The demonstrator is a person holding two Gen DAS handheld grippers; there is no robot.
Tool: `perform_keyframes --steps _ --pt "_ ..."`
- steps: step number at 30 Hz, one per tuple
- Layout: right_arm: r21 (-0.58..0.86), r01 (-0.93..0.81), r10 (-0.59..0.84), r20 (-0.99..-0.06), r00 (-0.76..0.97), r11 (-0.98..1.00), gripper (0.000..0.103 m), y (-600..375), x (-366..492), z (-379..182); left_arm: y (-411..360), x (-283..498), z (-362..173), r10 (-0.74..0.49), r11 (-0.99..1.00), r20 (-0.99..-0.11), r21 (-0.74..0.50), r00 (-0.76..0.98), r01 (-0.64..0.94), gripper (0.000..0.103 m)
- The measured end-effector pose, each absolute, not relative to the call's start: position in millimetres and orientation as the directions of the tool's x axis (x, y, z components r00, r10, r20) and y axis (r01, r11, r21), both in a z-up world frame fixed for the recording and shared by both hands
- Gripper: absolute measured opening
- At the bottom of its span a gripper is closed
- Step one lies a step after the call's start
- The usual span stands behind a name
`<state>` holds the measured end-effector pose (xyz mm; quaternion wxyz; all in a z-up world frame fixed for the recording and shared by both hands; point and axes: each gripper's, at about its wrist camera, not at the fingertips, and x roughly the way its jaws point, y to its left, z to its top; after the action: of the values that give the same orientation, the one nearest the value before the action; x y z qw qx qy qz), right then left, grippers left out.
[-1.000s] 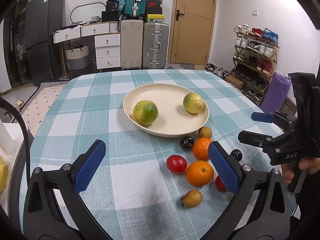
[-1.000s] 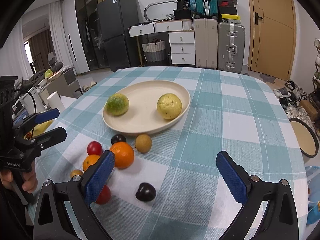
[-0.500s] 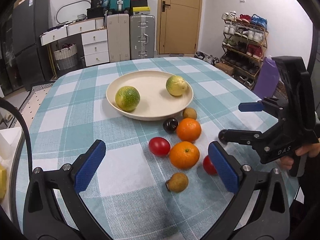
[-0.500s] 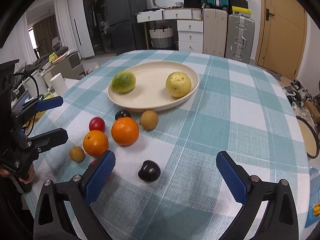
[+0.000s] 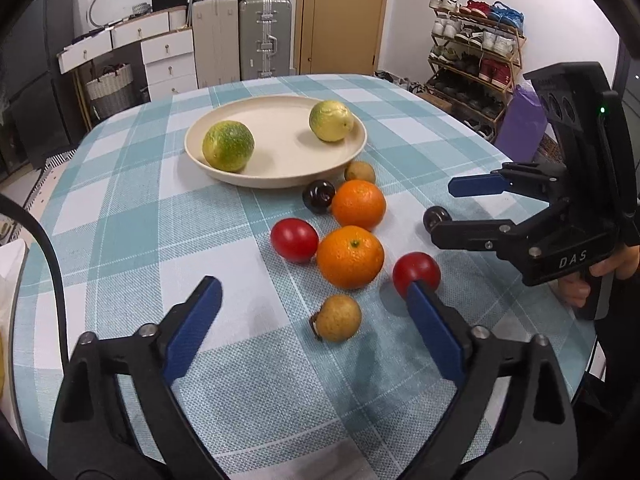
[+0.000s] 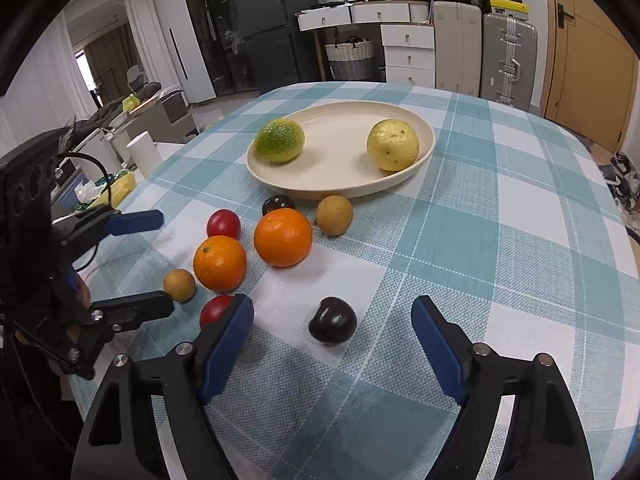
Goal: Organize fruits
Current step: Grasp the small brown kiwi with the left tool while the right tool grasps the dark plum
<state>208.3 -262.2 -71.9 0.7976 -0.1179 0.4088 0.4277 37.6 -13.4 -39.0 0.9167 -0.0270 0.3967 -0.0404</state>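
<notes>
While loose fruit lies beside the plate (image 5: 356, 148) on the worktop (image 6: 500, 248), your left hand-held gripper (image 5: 314, 322) and right hand-held gripper (image 6: 332, 336) gape empty.

The only readable text is "DAS", in pale capitals on the black body of the right hand-held gripper (image 5: 464, 210), seen from the left wrist view. Nothing else is legible.

I see a wooden tan door (image 5: 340, 16) in the white wall, silver and beige hard-shell suitcases (image 5: 244, 40) beside white drawers (image 5: 168, 56), a wooden shoe rack (image 5: 472, 56) right, and a dark tall fridge (image 6: 260, 20).
</notes>
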Motion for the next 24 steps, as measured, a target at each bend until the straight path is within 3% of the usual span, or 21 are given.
perform_keyframes --steps 3,7,17,24 --pt "0.175 -0.789 0.596 -0.754 0.277 0.588 0.072 -262 206 -72 -13 39 -43 -0.111 0.994 -0.745 -0.095 0.658 0.06 0.082" --pt "0.176 -0.795 0.597 -0.755 0.269 0.58 0.068 -261 204 -73 -15 39 -46 -0.135 0.991 -0.753 -0.105 0.644 0.086 0.076" --pt "0.184 -0.793 0.591 -0.765 0.256 0.58 0.05 -264 209 -78 -22 39 -53 -0.161 0.985 -0.78 -0.092 0.605 0.143 0.045" --pt "0.188 -0.797 0.593 -0.766 0.246 0.574 0.05 -264 208 -78 -22 39 -54 -0.163 0.985 -0.78 -0.093 0.604 0.146 0.038"
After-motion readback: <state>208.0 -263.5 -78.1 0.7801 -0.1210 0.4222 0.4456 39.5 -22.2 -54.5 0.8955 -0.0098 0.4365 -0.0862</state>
